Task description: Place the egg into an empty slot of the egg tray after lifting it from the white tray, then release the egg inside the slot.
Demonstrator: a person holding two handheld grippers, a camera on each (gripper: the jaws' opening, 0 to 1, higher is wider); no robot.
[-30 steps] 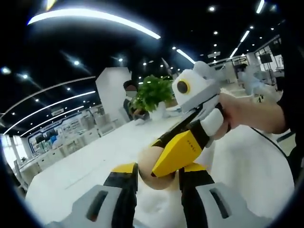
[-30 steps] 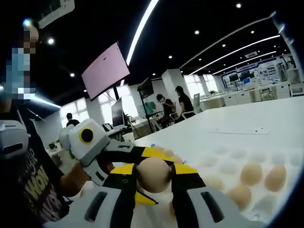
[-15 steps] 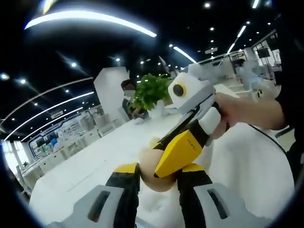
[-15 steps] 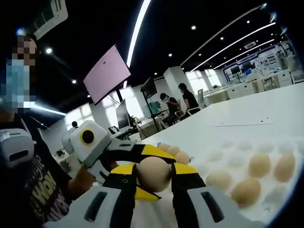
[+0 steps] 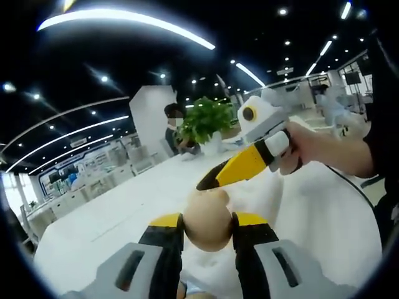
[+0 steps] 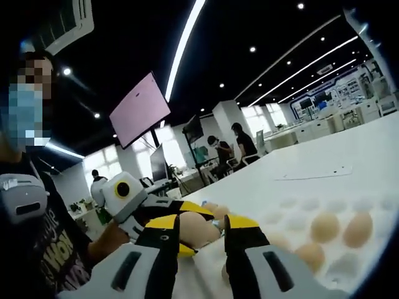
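The left gripper (image 5: 207, 225) rises from the bottom centre of the left gripper view, its two yellow-tipped jaws closed against the sides of an egg (image 5: 207, 219). At centre right of that view, the person's right hand (image 5: 312, 148) holds the right gripper, whose yellow jaws point down and left toward the egg. In the right gripper view, the right gripper (image 6: 201, 232) rises from the bottom centre with its jaws standing apart and nothing between them, while the left gripper reaches in from the lower left, carrying the egg.
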